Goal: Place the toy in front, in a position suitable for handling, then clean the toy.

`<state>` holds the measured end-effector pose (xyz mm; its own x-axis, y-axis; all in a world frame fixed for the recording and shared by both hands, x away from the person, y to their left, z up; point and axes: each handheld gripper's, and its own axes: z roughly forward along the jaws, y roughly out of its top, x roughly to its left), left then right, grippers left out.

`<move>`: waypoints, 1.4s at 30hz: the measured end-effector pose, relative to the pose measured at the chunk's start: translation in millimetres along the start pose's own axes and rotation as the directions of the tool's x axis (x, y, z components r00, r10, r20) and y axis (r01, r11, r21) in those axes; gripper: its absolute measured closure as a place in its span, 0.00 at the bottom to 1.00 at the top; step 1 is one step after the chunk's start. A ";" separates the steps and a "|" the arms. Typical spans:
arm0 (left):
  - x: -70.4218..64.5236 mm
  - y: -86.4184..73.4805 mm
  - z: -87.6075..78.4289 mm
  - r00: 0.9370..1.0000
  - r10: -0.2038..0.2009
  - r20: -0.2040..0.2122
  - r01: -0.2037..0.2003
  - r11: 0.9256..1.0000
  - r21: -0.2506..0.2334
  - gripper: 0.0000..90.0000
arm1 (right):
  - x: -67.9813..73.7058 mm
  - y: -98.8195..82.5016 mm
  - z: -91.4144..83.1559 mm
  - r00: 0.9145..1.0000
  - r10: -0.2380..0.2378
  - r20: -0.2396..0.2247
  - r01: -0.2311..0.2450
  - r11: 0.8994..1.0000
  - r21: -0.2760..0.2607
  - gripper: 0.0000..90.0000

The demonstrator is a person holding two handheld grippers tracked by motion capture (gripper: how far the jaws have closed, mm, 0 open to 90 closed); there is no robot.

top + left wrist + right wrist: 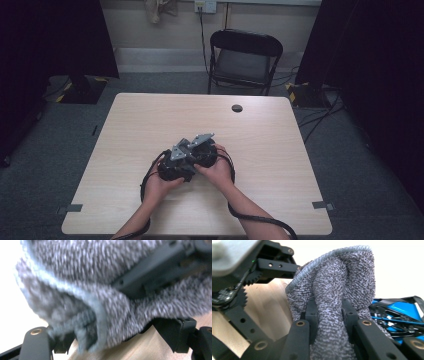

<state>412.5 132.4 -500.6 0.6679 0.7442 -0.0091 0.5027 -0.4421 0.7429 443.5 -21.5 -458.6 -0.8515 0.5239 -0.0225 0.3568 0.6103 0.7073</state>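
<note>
A person is working over the light wooden table (150, 120), both hands drawn close together near its middle with the left gripper (176, 161) and right gripper (204, 148) almost touching. They are sharing a grey towel (332, 315), seemingly mid-fold or regrip. The right jaws are clamping a bunched fold; the left jaws' state I cannot tell, so freeing an edge looks next.

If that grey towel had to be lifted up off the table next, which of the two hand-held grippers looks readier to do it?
The right hand-held gripper, I'd judge. In its own view its two black jaws stand on either side of a fold of the grey towel and pinch it. The left hand-held gripper's view shows blurred cloth close up, no clear hold.
</note>
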 end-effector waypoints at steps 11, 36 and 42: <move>0.0 0.0 0.1 1.000 -0.001 0.000 0.001 1.000 -0.001 0.26 | -6.9 2.9 0.0 1.000 0.004 -0.002 -0.004 1.000 0.003 0.82; 5.2 -2.4 -4.2 1.000 -0.003 0.003 0.003 1.000 -0.021 0.52 | -28.9 5.2 -1.4 0.995 0.095 0.010 -0.095 0.995 0.009 0.82; 12.2 -1.5 -4.2 0.998 -0.061 -0.026 0.060 0.997 -0.042 0.18 | -33.7 14.0 -10.4 0.997 0.075 0.021 -0.075 0.997 -0.003 0.82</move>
<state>417.6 144.2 -499.0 0.6214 0.7826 -0.0374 0.5183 -0.3748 0.7687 473.2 -36.8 -440.6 -0.8141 0.5805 0.0157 0.4185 0.5677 0.7089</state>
